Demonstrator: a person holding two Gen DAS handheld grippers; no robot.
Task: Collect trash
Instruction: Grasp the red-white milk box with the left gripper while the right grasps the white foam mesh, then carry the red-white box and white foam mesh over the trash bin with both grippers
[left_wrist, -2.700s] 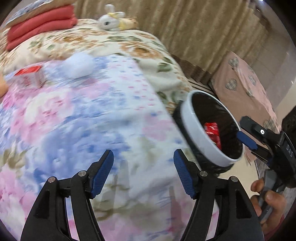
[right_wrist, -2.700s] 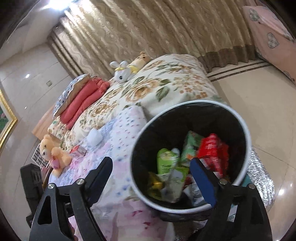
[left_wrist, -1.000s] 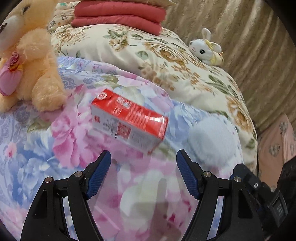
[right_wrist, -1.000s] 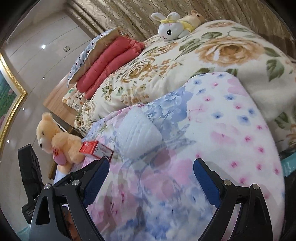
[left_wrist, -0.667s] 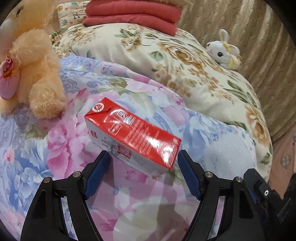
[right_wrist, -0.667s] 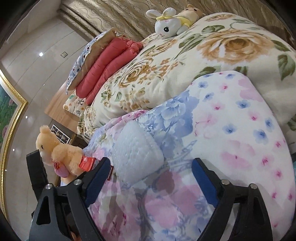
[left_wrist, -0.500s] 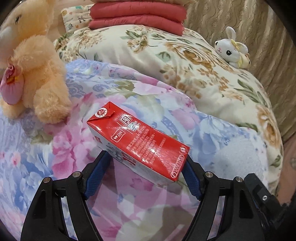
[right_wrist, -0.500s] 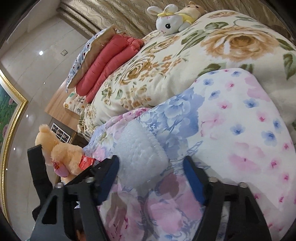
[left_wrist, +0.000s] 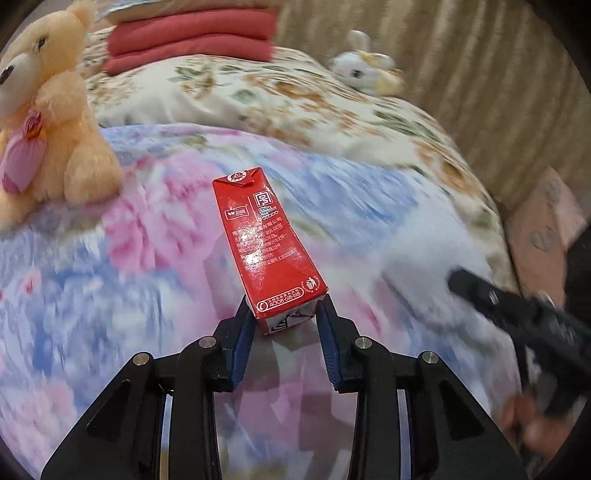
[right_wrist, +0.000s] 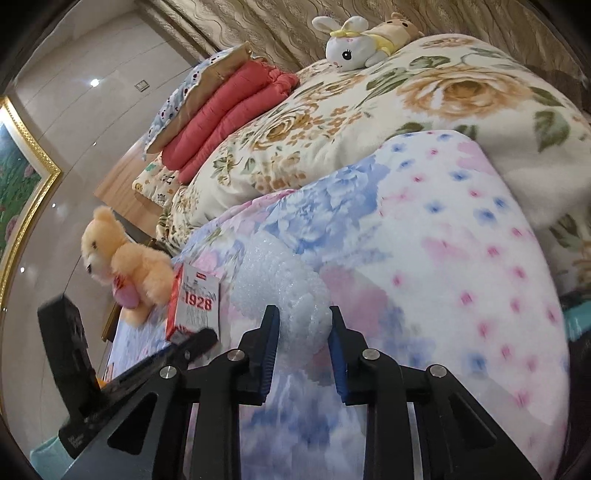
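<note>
A red drink carton (left_wrist: 264, 240) points away from me above the floral quilt, its near end between the blue pads of my left gripper (left_wrist: 284, 314), whose jaws are closing on it. The same carton (right_wrist: 194, 301) shows in the right wrist view, standing on end beside the left gripper's black body. A white piece of foam wrap (right_wrist: 284, 291) lies on the quilt. My right gripper (right_wrist: 303, 326) has its jaws closing too, and its pads press into the foam's near end. The other gripper's black finger (left_wrist: 517, 314) shows at the right of the left wrist view.
A peach teddy bear (left_wrist: 48, 110) sits at the quilt's left edge, close behind the carton. Red folded blankets (right_wrist: 229, 110) and a white rabbit toy (right_wrist: 351, 44) lie farther back on the cream floral bedding (right_wrist: 369, 122). Curtains hang behind the bed.
Both grippers closed from wide open, the left onto the red carton and the right onto the white foam. The carton swung from lying crosswise to pointing away, lifted at its near end.
</note>
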